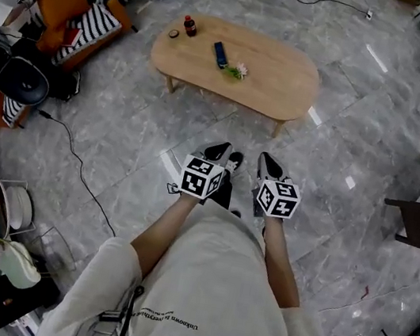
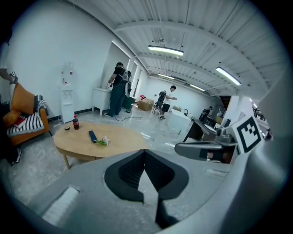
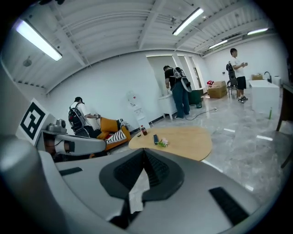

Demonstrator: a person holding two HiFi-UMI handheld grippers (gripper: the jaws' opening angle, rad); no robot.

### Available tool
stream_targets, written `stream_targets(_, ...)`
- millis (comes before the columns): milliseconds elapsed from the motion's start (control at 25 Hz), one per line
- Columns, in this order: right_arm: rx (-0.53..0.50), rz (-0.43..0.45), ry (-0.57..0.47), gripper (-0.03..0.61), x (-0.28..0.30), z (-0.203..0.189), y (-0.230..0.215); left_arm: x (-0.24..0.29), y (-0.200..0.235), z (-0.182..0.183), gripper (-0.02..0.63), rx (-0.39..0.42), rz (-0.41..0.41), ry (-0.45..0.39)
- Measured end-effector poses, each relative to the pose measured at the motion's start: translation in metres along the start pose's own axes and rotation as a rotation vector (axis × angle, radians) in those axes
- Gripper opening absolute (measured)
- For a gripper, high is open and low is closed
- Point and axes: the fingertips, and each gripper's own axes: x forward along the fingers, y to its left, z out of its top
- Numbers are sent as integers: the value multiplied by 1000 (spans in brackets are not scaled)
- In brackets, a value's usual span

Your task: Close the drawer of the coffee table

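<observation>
Two jaw pairs are seen pressed together on nothing, the left hand-held gripper (image 1: 217, 153) and right hand-held gripper (image 1: 270, 165) being held side by side near the body, while the oval counter (image 1: 282, 79), its drawer not discernible, is set far beyond, bearing a bottle (image 1: 190, 26) and dark remote (image 1: 220, 54).

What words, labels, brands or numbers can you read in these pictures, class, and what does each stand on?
"Unknown": first word of an upside-down line on the person's shirt; the rest is too small to read.
Bottle label: too small to read.
Marker cubes: square patterns only, no words.
</observation>
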Motion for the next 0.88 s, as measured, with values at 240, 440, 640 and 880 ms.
stream_targets(240,-61,-19,31,15,-16,-16,6,-18,-18,-11,9,38,5,-43)
stream_targets(440,-114,-14,34,15,-28,-19,16,-22,-12,-19,9,4,27,-47)
stream_targets(640,-122,-24,20,15,-33,-13,21,-18,-28,-15,9,38,-8,-57)
stream_targets(880,-95,-33,-8,15,-39,-10,28,-18,-34,-17,9,55,-9,-54)
